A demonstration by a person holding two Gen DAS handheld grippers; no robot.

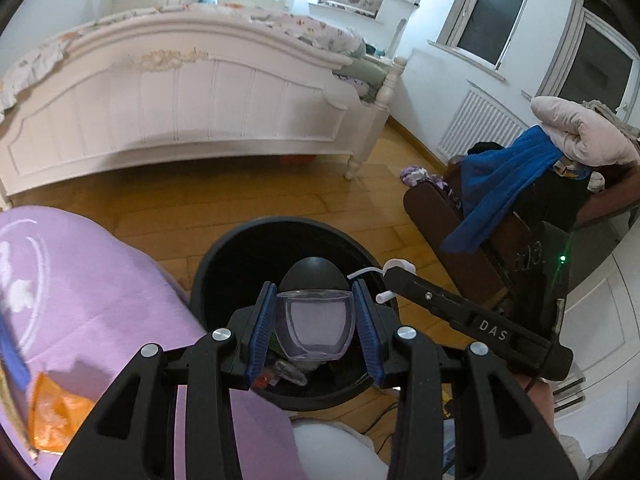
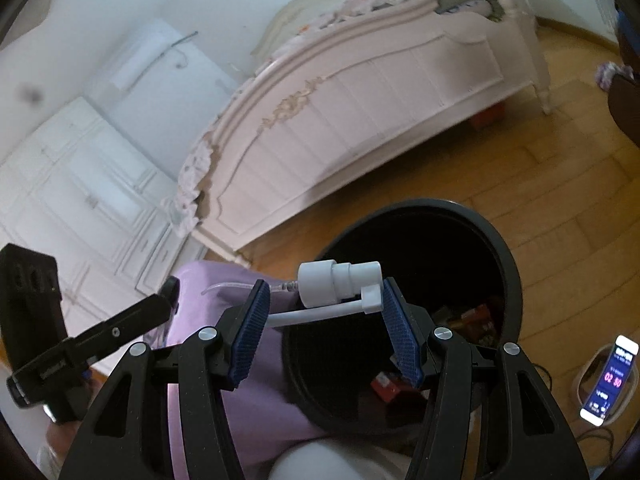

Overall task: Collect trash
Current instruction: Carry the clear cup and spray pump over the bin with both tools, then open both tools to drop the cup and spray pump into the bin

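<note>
Left tool point(image 1: 315, 320) clamped on clear jar point(image 1: 316, 326), right tool point(image 2: 326, 314) on pump point(image 2: 338, 288) (both over bin point(image 1: 224, 248)).

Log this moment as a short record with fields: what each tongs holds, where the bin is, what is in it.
left tongs: shut on clear plastic bottle with dark rounded cap, above the bin
right tongs: shut on white pump head with thin tube, over the bin's near edge
bin: round black plastic bin on wooden floor, open top
bin contents: some red and mixed packaging at the bottom
nearby: purple cloth, white bed frame
</note>
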